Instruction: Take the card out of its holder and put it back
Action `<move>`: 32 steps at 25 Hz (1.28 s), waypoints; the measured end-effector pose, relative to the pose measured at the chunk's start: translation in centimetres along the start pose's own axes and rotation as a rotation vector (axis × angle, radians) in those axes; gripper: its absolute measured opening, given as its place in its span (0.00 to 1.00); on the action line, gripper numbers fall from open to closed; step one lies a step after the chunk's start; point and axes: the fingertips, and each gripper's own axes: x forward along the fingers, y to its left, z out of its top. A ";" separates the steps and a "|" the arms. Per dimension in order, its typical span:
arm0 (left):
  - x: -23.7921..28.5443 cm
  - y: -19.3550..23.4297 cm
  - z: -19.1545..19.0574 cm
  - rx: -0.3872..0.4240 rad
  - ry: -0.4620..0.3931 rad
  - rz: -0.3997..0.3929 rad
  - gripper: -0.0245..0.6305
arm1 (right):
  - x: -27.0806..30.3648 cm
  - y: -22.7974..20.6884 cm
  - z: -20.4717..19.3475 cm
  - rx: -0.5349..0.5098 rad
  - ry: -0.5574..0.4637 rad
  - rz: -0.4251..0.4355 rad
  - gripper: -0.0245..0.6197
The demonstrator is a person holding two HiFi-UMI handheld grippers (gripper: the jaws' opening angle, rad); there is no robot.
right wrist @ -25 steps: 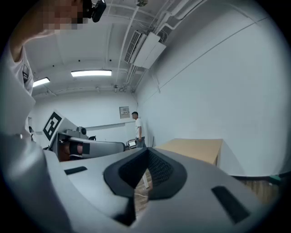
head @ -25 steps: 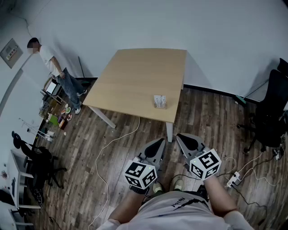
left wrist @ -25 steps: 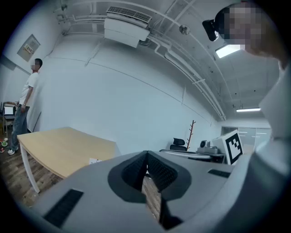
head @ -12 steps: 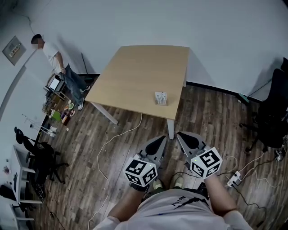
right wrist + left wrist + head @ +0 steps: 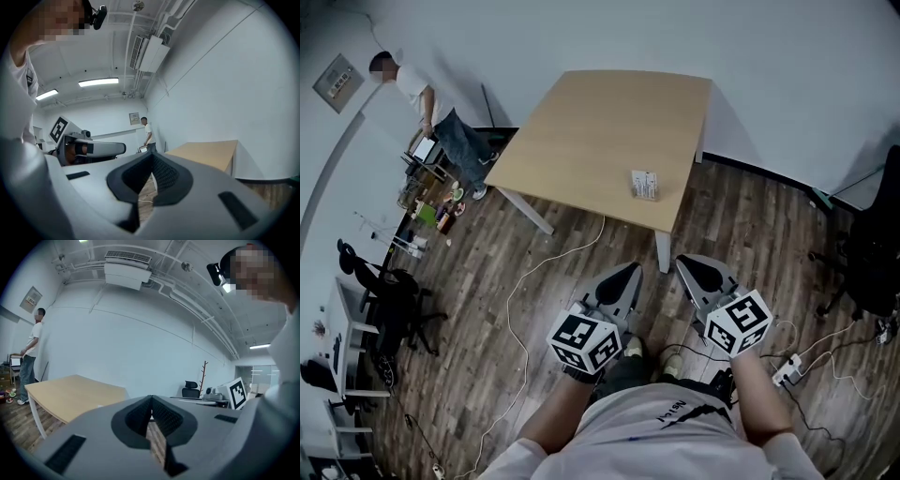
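Observation:
The card holder (image 5: 645, 185), a small pale pack, lies near the front right corner of the wooden table (image 5: 591, 141). Both grippers hang over the floor in front of the table, well short of it. My left gripper (image 5: 630, 270) is shut with nothing in it, its tips meeting (image 5: 151, 398). Just to its right, my right gripper (image 5: 682, 263) is also shut and empty (image 5: 153, 155). The holder does not show clearly in either gripper view.
A white cable (image 5: 546, 272) runs across the wood floor left of the grippers. A power strip (image 5: 787, 371) lies at the right, near a black office chair (image 5: 872, 253). A person (image 5: 441, 122) stands by a cluttered shelf at the far left.
The table and holder have shifted slightly right and up in the head view as the view moved. Both grippers stay shut, low in front of the body.

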 end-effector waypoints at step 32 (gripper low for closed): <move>15.0 21.6 2.6 -0.049 -0.016 -0.091 0.06 | 20.2 -13.7 -3.9 -0.060 0.144 -0.086 0.06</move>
